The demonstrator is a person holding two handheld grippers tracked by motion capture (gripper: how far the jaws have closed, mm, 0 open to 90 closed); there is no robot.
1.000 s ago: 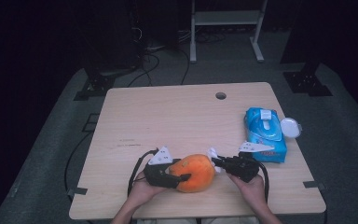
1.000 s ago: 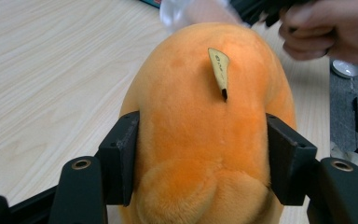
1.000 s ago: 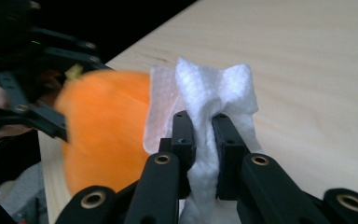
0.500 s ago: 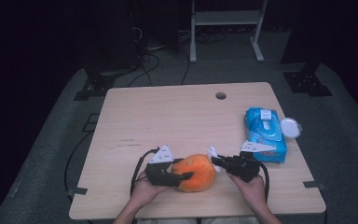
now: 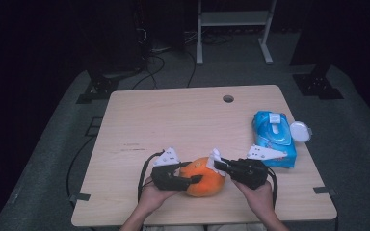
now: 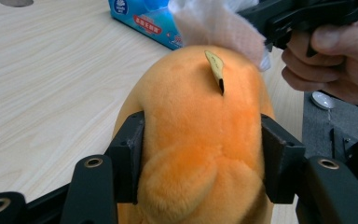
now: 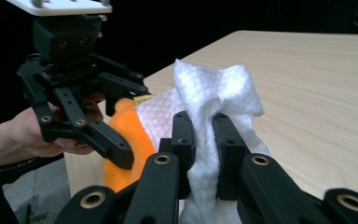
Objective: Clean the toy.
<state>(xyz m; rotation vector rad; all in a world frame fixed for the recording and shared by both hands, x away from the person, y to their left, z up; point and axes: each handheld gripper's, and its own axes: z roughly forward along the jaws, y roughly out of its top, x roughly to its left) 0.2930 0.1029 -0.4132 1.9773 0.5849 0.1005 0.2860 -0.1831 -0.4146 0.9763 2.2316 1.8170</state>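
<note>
An orange plush toy (image 5: 204, 177) lies near the table's front edge. My left gripper (image 5: 192, 180) is shut on it, one jaw pressed into each side of the plush (image 6: 200, 140). My right gripper (image 5: 218, 164) is shut on a white wipe (image 5: 215, 160), which bunches up between its jaws (image 7: 214, 88). The wipe (image 6: 214, 25) rests against the far top of the toy, beside a small yellow tag (image 6: 216, 65). In the right gripper view the left gripper (image 7: 74, 93) holds the orange plush (image 7: 128, 135) just left of the wipe.
A blue pack of wipes (image 5: 274, 137) lies at the table's right edge, with a round white lid (image 5: 300, 131) beside it. A cable hole (image 5: 228, 98) sits near the far edge. Bare wood (image 5: 173, 120) spreads across the middle and left.
</note>
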